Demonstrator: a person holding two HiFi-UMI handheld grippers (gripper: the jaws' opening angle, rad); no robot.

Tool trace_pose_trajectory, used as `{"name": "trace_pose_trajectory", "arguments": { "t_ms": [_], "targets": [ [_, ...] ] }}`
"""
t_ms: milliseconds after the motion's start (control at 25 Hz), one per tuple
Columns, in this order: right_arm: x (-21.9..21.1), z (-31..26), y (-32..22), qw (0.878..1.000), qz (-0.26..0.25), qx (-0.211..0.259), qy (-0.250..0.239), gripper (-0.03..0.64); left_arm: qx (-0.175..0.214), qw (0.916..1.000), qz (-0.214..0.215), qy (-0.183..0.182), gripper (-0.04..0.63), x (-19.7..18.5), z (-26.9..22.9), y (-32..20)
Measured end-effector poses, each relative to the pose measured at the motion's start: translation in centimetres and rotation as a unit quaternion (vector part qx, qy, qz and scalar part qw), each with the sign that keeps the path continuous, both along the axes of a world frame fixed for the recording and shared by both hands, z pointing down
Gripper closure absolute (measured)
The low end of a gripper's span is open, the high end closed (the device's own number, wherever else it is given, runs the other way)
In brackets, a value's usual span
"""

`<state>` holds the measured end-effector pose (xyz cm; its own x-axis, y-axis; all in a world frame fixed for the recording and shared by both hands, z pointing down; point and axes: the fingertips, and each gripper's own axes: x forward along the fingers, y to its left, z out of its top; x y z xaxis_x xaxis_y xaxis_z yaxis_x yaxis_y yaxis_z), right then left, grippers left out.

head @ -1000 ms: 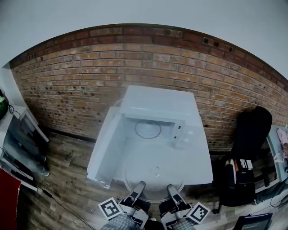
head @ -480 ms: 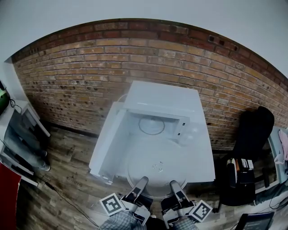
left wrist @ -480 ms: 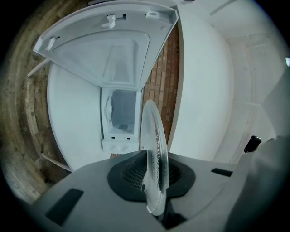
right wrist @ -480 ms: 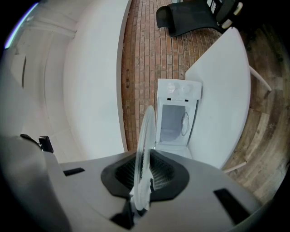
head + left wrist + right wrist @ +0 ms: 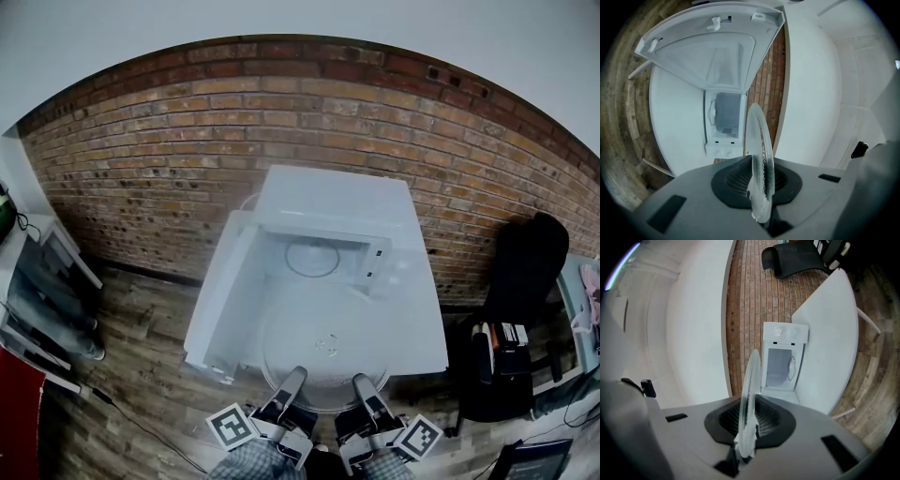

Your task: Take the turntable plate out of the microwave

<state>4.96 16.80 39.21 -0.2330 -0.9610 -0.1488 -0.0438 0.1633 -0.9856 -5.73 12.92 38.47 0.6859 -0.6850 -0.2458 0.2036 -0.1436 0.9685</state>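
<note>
The left tongs (image 5: 761,183) are pinched on the near rim of the turntable plate (image 5: 760,150), the clear glass edge caught between the ribbed black pads; the right tongs (image 5: 746,422) are pinched on the same rim just beside them, so both hold the plate along its near edge. From the head view the two tongs lie side by side at the bottom of the scene, pointing away from the person, and the plate reaches out from them as a flat, level disc; it is outside the microwave (image 5: 330,217), in front of the opening and over the white table (image 5: 417,330); whether its far edge touches the table I cannot tell.

Beyond the plate the microwave stands on the table with its door (image 5: 221,298) swung wide open to the left; the cavity is lit and white, and on its floor lies a roller ring (image 5: 311,257); the control panel (image 5: 376,265) sits at the right of the opening.

Behind the microwave runs a brick wall (image 5: 178,141); a wooden floor (image 5: 141,375) lies under the table, and a black chair (image 5: 525,272) stands well apart at the right.
</note>
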Motion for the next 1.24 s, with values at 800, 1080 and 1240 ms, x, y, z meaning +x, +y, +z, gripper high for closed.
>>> {"name": "trace_pose_trajectory", "arguments": {
  "t_ms": [800,1080,1240],
  "targets": [
    [0.3,0.0,0.3,1.000,-0.001,0.001,-0.005,0.575,-0.001,1.0000,-0.003,-0.008,0.560,0.3,-0.1,0.4],
    [-0.2,0.0,-0.1,1.000,-0.006,0.005,0.006,0.575,-0.006,0.9999,-0.008,-0.006,0.560,-0.4,-0.1,0.2],
    [-3.1,-0.5,-2.6,0.998,-0.056,0.023,0.002,0.575,-0.011,0.9982,-0.056,-0.015,0.560,-3.7,0.0,-0.9]
  ]
}}
